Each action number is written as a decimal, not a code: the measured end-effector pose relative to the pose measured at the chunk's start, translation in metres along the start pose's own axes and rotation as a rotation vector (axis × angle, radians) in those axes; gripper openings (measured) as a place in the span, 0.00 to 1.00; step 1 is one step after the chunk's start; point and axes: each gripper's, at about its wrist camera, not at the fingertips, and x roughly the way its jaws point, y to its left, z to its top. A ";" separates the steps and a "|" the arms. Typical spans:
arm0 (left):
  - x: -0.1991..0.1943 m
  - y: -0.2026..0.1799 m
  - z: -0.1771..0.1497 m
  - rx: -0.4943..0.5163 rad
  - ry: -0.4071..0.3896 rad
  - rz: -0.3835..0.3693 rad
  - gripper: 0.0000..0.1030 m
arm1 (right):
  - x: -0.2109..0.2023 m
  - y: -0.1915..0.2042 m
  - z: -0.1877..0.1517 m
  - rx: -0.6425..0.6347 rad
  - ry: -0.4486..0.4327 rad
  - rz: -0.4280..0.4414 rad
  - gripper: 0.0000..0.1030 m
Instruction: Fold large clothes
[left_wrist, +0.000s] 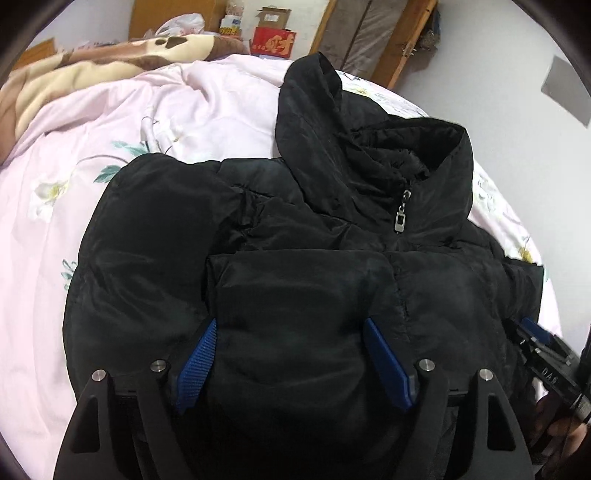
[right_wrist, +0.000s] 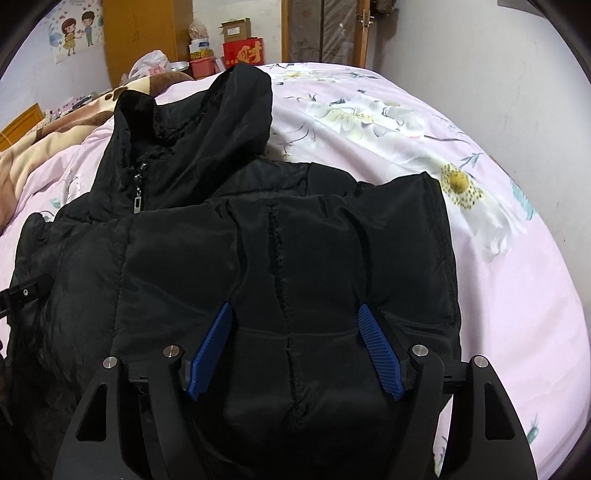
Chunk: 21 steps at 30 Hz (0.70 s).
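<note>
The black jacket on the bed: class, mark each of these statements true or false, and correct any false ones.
1. The black jacket lies on a pink flowered bedcover. True.
2. The jacket's zipper is open all the way down. False: it is closed, with the silver pull near the collar.
3. The left tool has its blue pads spread wide apart over the jacket. True.
4. The right tool is clamped shut on a sleeve. False: its pads stand apart, with black fabric between them.
5. A red box stands beyond the bed. True.
6. The hood is tucked under the jacket. False: it lies stretched out above the collar.
</note>
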 end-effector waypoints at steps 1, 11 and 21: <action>0.001 0.000 0.001 0.008 0.002 0.006 0.79 | 0.000 0.000 0.000 -0.001 0.000 -0.001 0.69; -0.038 0.014 0.050 -0.006 -0.053 -0.046 0.78 | -0.035 -0.009 0.044 0.053 -0.067 0.068 0.69; -0.020 0.002 0.150 0.067 -0.081 0.047 0.78 | -0.005 0.023 0.150 -0.026 -0.121 0.010 0.75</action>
